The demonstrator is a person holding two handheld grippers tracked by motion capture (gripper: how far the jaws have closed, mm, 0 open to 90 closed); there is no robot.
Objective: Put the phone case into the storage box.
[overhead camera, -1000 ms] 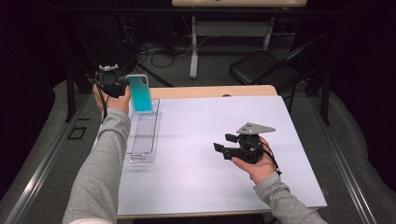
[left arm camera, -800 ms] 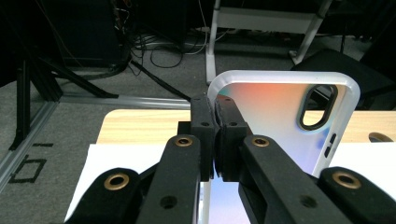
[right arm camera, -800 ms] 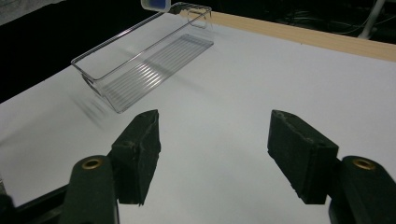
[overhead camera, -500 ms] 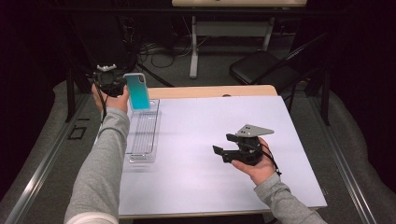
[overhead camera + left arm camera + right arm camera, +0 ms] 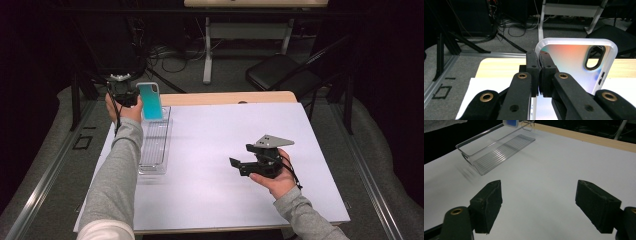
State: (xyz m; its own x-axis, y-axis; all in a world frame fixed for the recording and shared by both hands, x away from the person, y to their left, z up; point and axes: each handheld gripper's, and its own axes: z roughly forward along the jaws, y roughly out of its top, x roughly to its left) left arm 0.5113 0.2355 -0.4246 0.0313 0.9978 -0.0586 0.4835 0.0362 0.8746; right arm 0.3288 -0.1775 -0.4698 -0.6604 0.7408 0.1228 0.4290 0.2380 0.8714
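Your left hand-held gripper (image 5: 539,72) clamps the phone case (image 5: 150,101) above the clear tray (image 5: 154,145) at ten o'clock; your right hand-held gripper (image 5: 537,205) waits open. Next, probably lower it in.

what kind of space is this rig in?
Probably a lab or data-collection workspace, not a home: a white-covered table ringed by black curtains, loose cables on the floor, and a folding chair behind. The left hand-held gripper holds a phone case over a clear tray.
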